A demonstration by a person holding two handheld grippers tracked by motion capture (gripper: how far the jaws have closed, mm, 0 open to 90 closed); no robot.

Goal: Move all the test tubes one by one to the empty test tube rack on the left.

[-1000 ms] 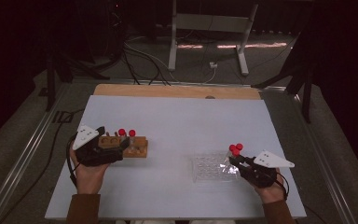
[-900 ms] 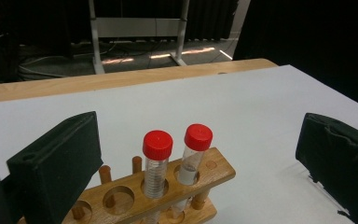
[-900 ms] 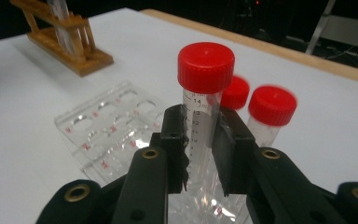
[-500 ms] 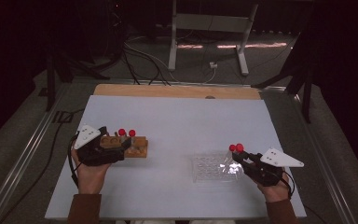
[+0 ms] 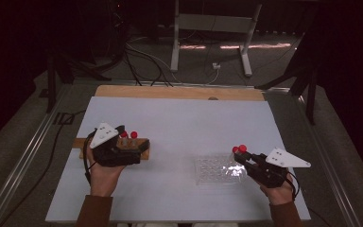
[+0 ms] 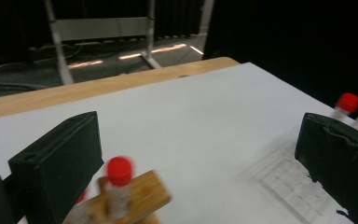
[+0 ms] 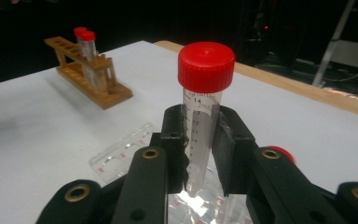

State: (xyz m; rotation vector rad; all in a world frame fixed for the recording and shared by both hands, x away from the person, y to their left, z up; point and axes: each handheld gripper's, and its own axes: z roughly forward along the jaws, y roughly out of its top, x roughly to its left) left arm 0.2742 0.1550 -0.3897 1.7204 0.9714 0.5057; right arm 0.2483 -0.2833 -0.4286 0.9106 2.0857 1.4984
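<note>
Tube lifted, wooden rack waiting across the table

The right gripper [image 7: 200, 140] is clamped on an upright red-capped tube [image 7: 204, 112] over the clear tray [image 5: 217, 169]; the wooden rack [image 5: 139, 144] sits well leftward, beside the wide-open left gripper [image 6: 196, 172].

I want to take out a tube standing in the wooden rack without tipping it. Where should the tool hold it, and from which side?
Grip a red-capped tube on its clear wall just under the cap, the part standing above the wooden rack. Come from above, or level across the rack's long side, jaws either side of the upright tube, then lift straight up. Its neighbour stands close, so probably keep the jaws narrow.
</note>
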